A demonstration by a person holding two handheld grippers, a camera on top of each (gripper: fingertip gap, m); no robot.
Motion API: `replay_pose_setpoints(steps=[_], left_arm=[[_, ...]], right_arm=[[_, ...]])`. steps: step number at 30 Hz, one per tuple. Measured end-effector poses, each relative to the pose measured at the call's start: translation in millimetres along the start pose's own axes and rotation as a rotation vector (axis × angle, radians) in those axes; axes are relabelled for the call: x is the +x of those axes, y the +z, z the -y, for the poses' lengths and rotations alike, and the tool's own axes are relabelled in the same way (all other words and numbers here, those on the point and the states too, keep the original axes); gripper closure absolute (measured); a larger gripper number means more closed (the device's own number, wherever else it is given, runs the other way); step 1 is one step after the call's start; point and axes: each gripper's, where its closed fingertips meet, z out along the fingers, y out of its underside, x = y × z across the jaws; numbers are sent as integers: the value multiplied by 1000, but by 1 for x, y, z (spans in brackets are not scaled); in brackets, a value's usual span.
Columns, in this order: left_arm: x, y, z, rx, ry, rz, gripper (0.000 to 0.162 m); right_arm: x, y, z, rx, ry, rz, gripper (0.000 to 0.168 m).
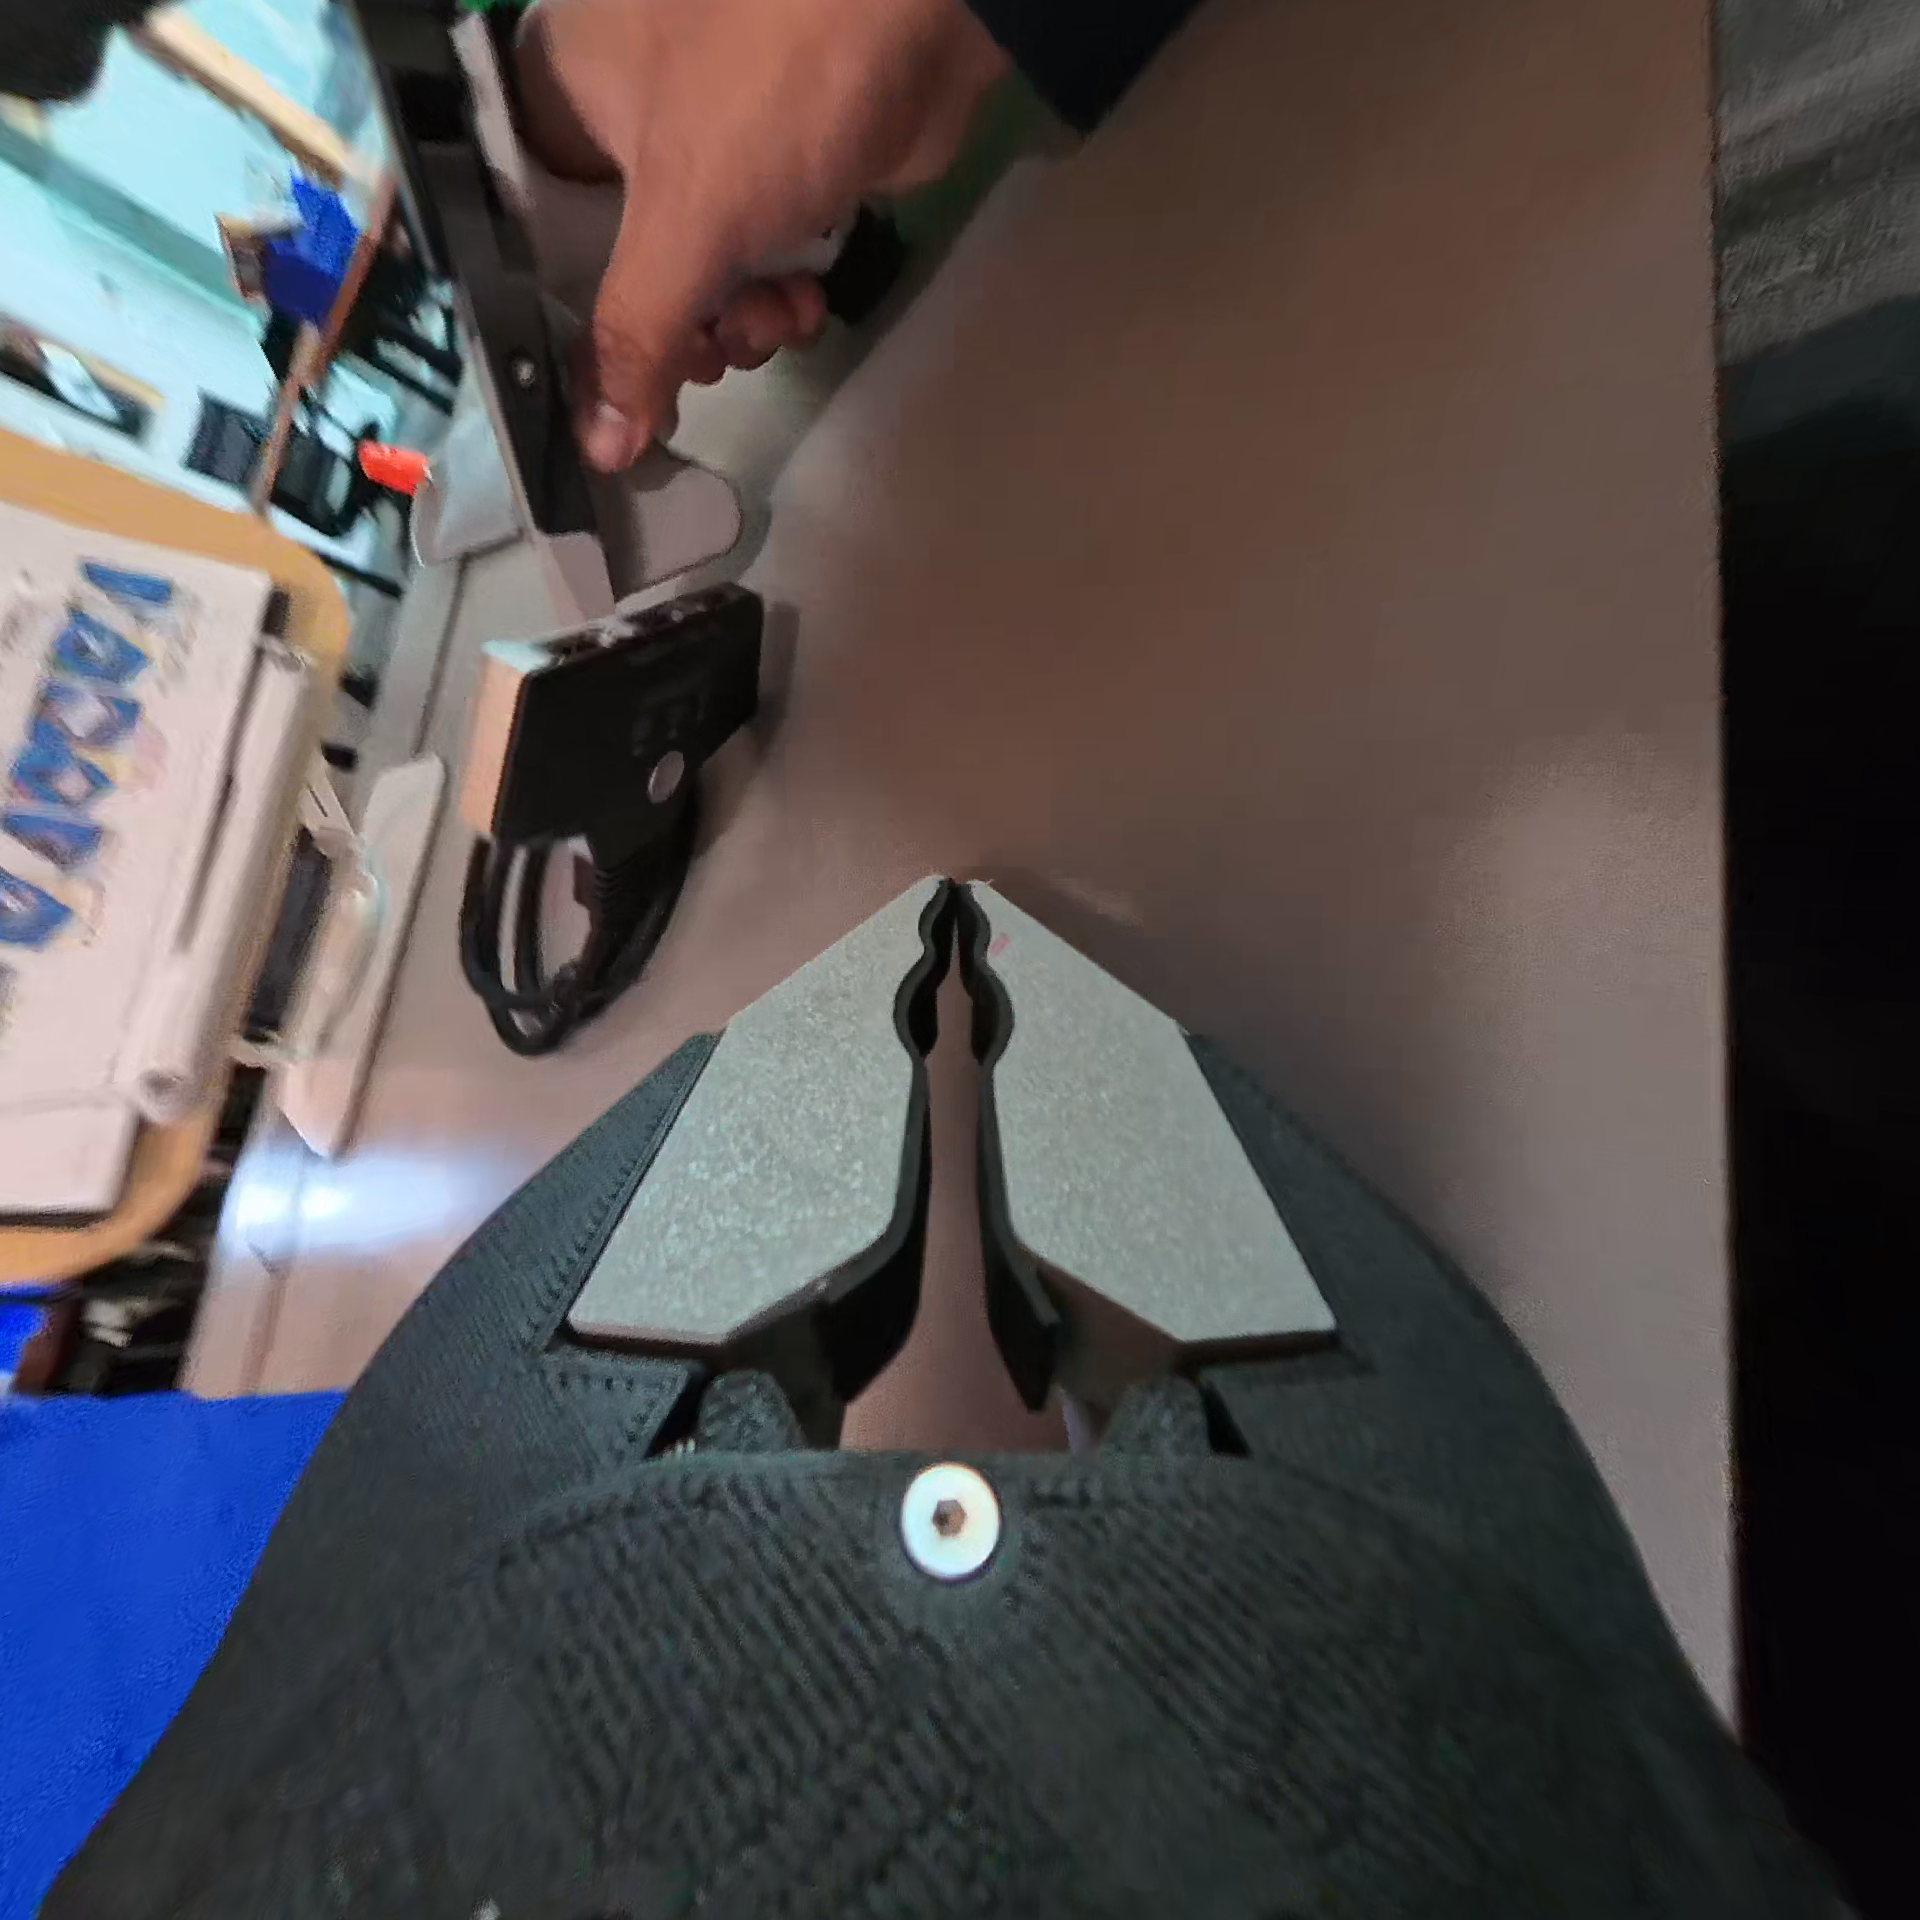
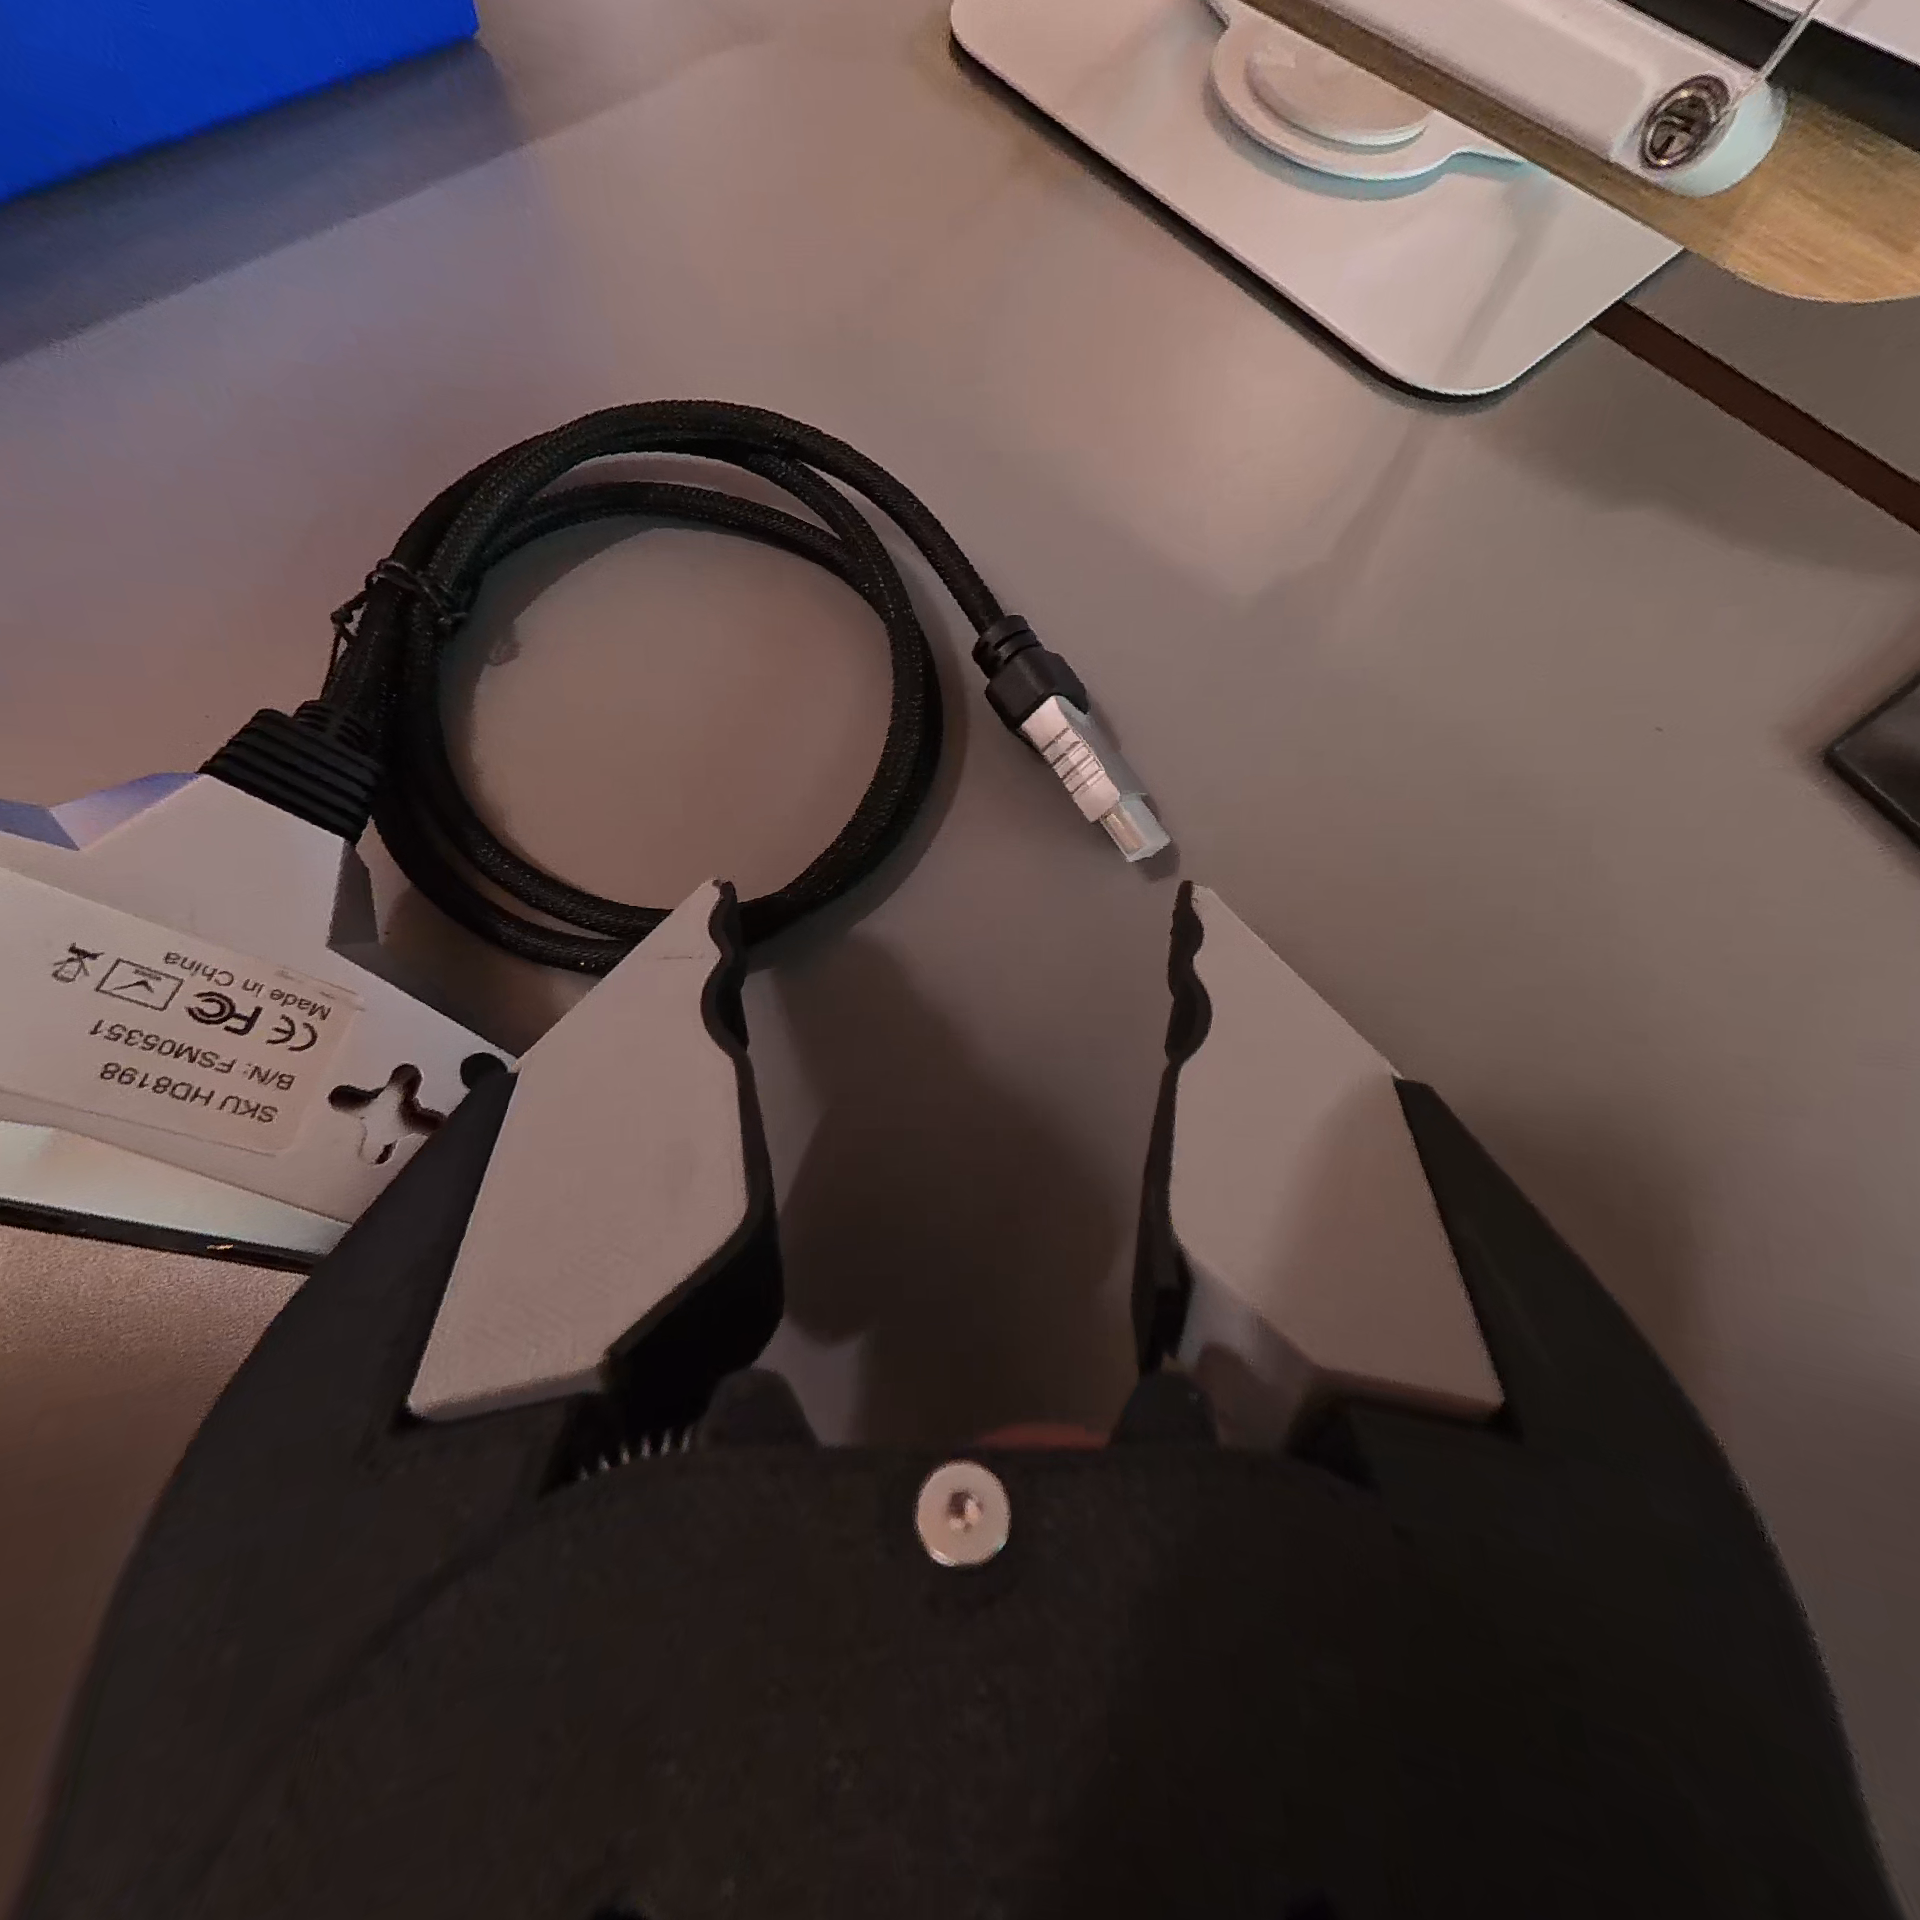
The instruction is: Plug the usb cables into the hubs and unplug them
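Observation:
My left gripper (image 1: 956, 888) is shut and empty, its tips close over the bare grey-brown table (image 1: 1299, 623). Farther off in the left wrist view, a hand (image 1: 727, 208) holds the right gripper just above a grey and black adapter box (image 1: 613, 717) with a coiled black cable (image 1: 551, 956). In the right wrist view, my right gripper (image 2: 951, 894) is open and empty. Its left fingertip (image 2: 707, 935) lies over the braided cable coil (image 2: 727, 644). The cable's silver plug (image 2: 1081, 769) lies just beyond the right fingertip. The labelled adapter box (image 2: 187, 1039) sits at the left.
A white monitor stand base (image 2: 1299, 260) stands at the back right in the right wrist view, with a blue object (image 2: 156, 83) at the back left. A cardboard box (image 1: 104, 831) on a wooden surface lies left of the table. The table's dark edge (image 1: 1725, 935) runs along the right.

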Motion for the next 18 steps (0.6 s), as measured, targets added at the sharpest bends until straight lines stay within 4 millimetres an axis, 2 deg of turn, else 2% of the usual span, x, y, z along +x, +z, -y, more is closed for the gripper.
replay_pose_setpoints(steps=[1,4,6,8,10,11,12,14,15,16,18], left_arm=[[-3,-5,1,4,-89,-14,162],[-18,-39,1,65,-395,-57,162],[-56,-79,-28,-20,-529,72,161],[-105,-135,-59,-71,-674,260,141],[-136,-179,-81,-76,-772,342,140],[-148,-192,-95,-100,-804,371,139],[-156,-198,-112,-139,-833,387,137],[-159,-190,-144,-249,-873,354,120],[-158,-180,-157,-306,-886,334,109],[-156,-167,-168,-352,-890,314,105],[-147,-139,-183,-430,-875,250,110]], right_arm=[[-1,0,0,1,-8,-1,89],[-4,0,0,-2,-12,7,90],[-4,-1,0,-2,-9,12,91],[-5,-2,0,2,5,23,92],[-8,-2,1,8,29,46,92],[-10,-2,2,11,39,62,92],[-12,-2,2,12,47,74,92],[-15,-2,3,14,46,83,92],[-16,-2,3,15,41,82,93],[-17,-2,3,16,36,82,93],[-18,-2,3,12,23,77,93]])
